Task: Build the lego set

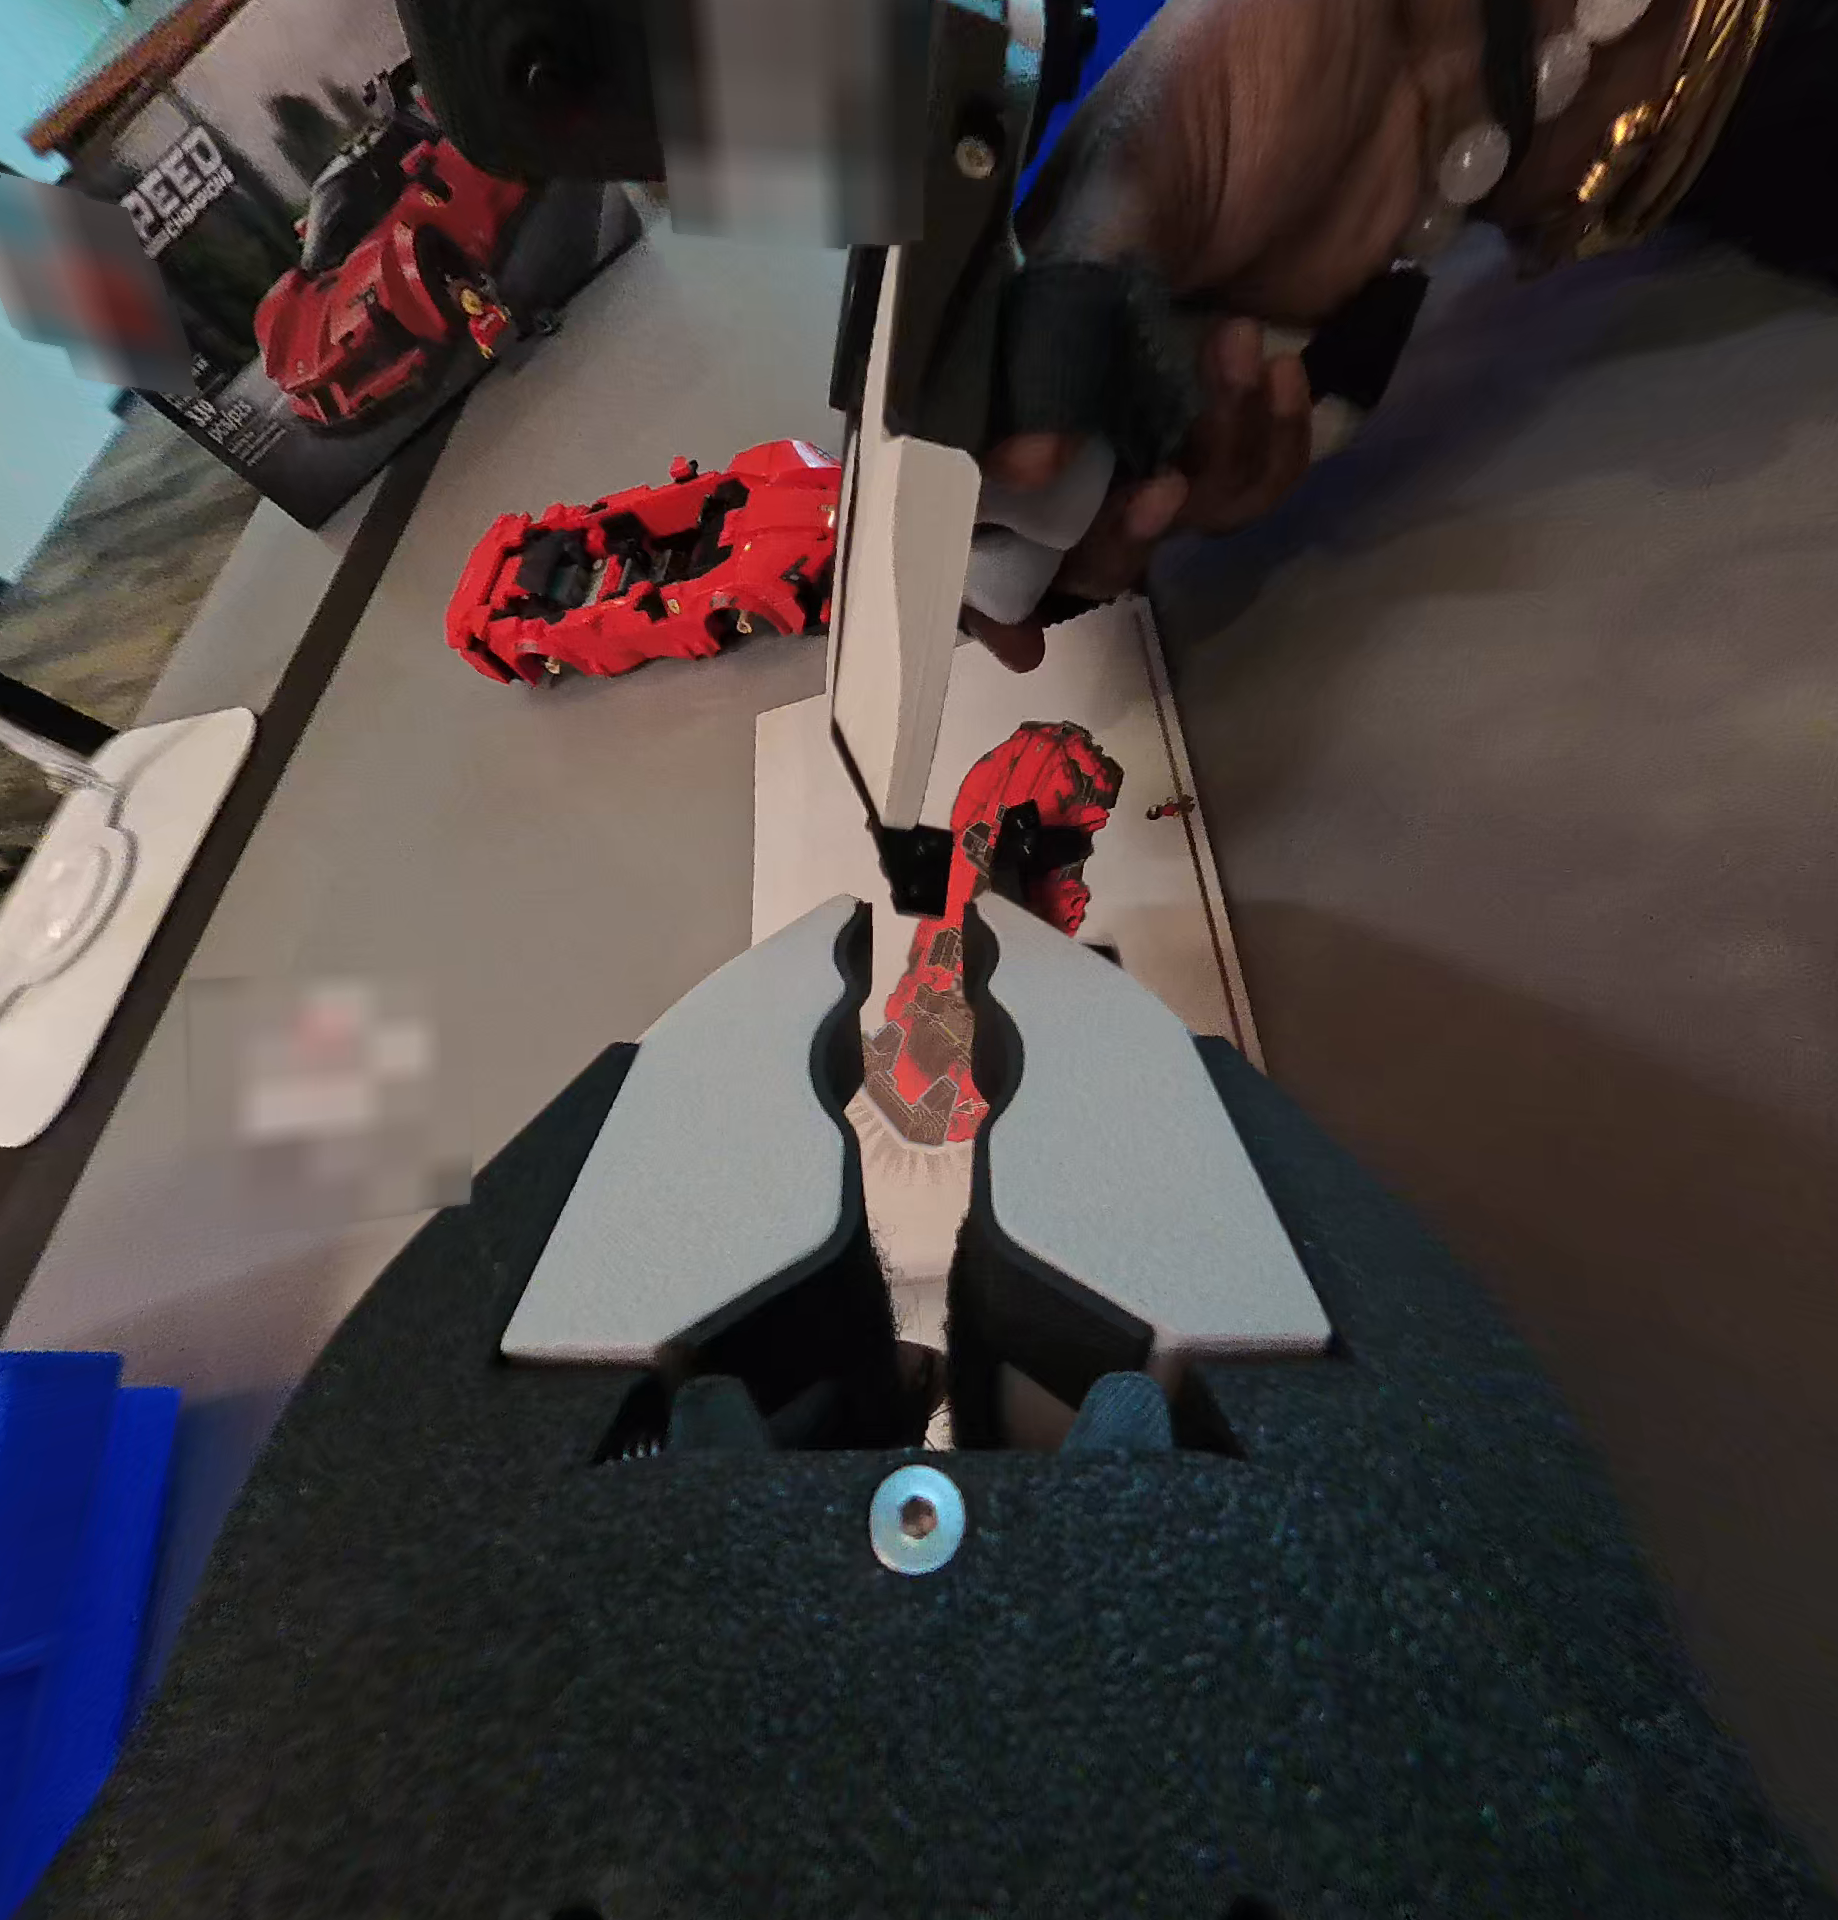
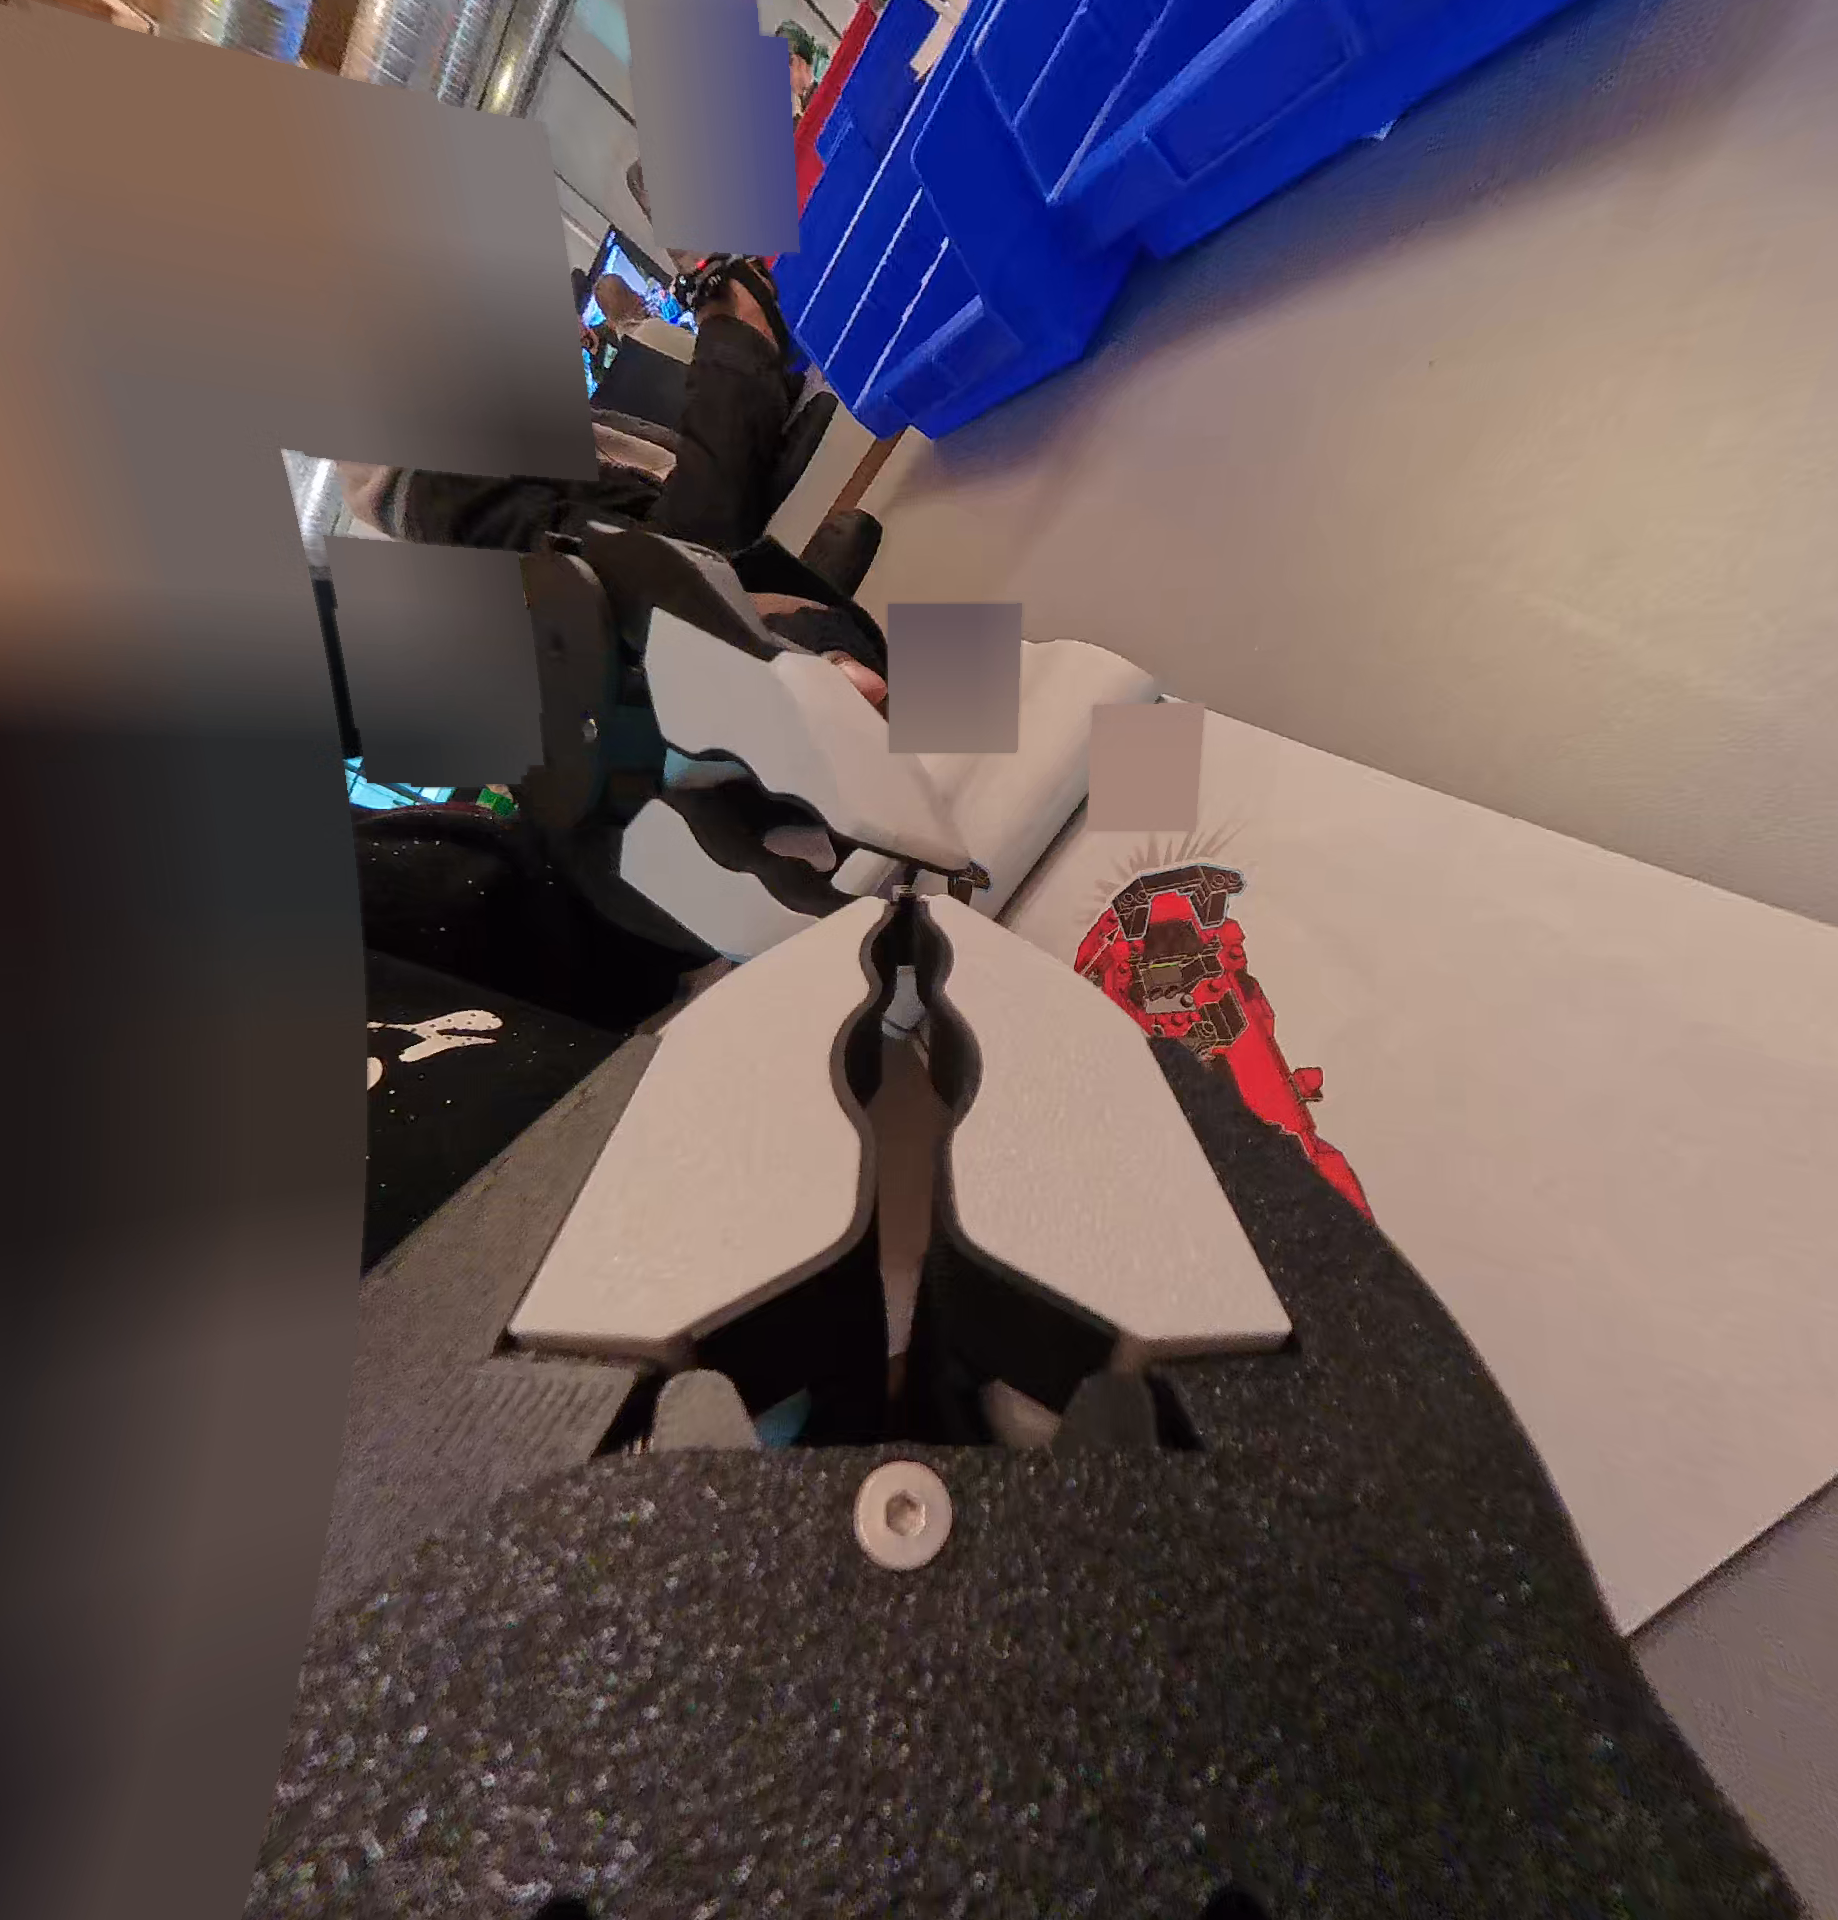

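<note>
Left gripper (image 1: pixel 917 914): over the open instruction booklet (image 1: pixel 1123 935); jaws a narrow way apart, nothing seen between the tips.

Right gripper (image 1: pixel 910 868): reaching down from above in the left wrist view, gripped by a hand (image 1: pixel 1185 343) in a fingerless black glove; jaws pinched on a small black piece (image 1: pixel 920 862). In its own view, tips (image 2: pixel 907 909) nearly together around that small dark piece (image 2: pixel 907 920), just beside the tips of the left gripper (image 2: pixel 951 868).

Small black piece: in the air above the booklet, just ahead of the left gripper's tips.

Instruction booklet (image 2: pixel 1517 1195): lying flat on the grey table (image 1: pixel 582 831), open at a page with a red car drawing (image 2: pixel 1195 997).

Red lego car (image 1: pixel 634 571): part-built, black interior exposed, on the table beyond the booklet, apart from both grippers.

Set box (image 1: pixel 354 291): propped at the far edge of the table, red car picture on the front.

Clear plastic tray (image 1: pixel 73 904): at the left edge of the table.

Blue bins (image 2: pixel 1050 208): stacked on the table, well apart from the booklet.
</note>
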